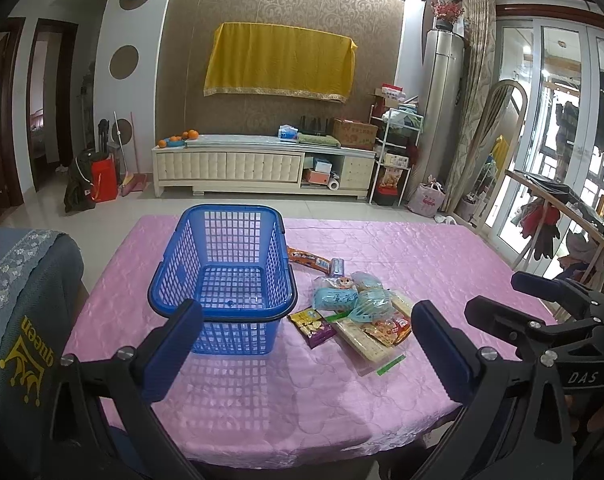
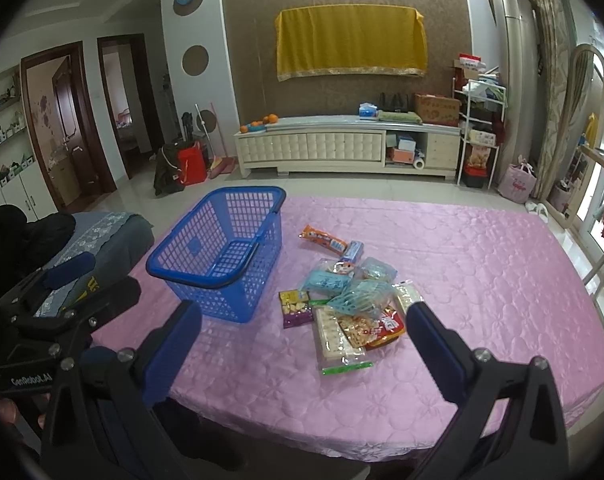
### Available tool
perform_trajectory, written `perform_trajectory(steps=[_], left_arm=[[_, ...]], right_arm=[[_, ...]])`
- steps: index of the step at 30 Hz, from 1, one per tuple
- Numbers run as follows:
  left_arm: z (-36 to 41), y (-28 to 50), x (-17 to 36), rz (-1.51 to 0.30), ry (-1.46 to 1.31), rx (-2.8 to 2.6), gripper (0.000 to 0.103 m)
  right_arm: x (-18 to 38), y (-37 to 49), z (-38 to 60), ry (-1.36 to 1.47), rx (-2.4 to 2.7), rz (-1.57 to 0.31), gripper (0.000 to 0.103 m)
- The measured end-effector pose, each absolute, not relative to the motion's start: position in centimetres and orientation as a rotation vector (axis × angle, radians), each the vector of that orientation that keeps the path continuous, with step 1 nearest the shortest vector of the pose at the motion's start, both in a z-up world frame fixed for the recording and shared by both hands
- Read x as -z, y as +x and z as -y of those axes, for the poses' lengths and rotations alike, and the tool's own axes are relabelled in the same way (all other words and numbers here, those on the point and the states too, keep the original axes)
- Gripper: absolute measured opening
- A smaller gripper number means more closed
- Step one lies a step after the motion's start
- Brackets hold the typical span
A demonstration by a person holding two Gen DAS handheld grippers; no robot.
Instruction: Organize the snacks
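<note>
An empty blue plastic basket (image 1: 222, 276) stands on the pink tablecloth (image 1: 262, 408), left of centre; it also shows in the right wrist view (image 2: 222, 252). A pile of snack packets (image 1: 354, 308) lies just right of it, also in the right wrist view (image 2: 342, 300): an orange bar (image 2: 322, 239), light blue packets (image 2: 326, 282), a purple packet (image 2: 296, 308), a clear tray of white pieces (image 2: 334, 338) and a red packet (image 2: 390, 326). My left gripper (image 1: 306, 344) is open and empty above the table's near edge. My right gripper (image 2: 302, 344) is open and empty, near the pile.
A grey cushioned chair back (image 1: 22, 320) stands left of the table. The right gripper's body (image 1: 542, 320) shows at the right of the left wrist view. A TV cabinet (image 1: 262, 168) lines the far wall. A drying rack (image 1: 562, 208) stands at the right.
</note>
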State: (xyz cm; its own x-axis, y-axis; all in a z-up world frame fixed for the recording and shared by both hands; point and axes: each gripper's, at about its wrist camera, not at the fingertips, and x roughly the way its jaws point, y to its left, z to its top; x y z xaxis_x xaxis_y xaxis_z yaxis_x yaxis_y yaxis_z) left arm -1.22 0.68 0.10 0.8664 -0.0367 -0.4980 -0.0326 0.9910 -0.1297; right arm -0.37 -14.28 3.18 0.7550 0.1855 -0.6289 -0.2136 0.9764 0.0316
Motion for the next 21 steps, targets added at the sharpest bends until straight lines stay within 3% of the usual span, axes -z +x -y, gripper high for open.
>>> perform_trajectory(steps=[21], left_arm=[[-0.66, -0.85, -0.71, -0.542, -0.145, 0.006, 0.103]], right_arm=[[-3.28, -0.19, 14.27, -0.028, -0.241, -0.7, 0.103]])
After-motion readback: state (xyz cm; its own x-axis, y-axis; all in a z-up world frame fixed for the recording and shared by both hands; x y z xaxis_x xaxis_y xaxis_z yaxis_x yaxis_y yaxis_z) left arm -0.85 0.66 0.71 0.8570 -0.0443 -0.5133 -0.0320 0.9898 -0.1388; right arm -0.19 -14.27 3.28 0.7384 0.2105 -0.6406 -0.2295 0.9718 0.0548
